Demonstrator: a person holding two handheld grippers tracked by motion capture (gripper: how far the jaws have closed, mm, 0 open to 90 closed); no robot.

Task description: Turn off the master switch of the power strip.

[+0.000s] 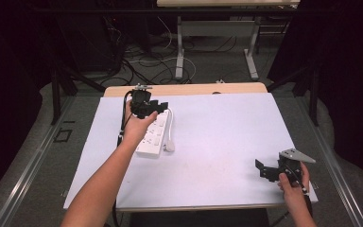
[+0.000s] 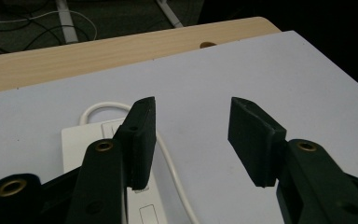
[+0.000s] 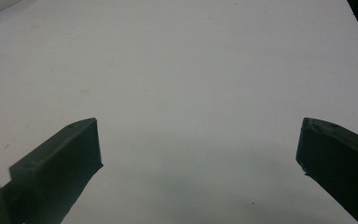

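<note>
A white power strip [image 1: 154, 137] with its white cord [image 1: 170, 135] lies on the left half of the white table [image 1: 217, 132]. My left gripper [image 1: 162, 106] hovers over the strip's far end, held in a hand, jaws open and empty. In the left gripper view the strip [image 2: 91, 140] and its looped cord [image 2: 168, 158] lie under the left jaw, and my left gripper [image 2: 192, 135] is parted with bare table between the jaws. My right gripper [image 1: 260, 168] sits low at the table's near right corner, open, over bare white surface [image 3: 196, 93].
A strip of wooden tabletop [image 1: 184, 89] shows beyond the white sheet. Behind it stand white table legs [image 1: 179, 52] and tangled cables [image 1: 142, 66] on the floor. Dark curtains flank both sides.
</note>
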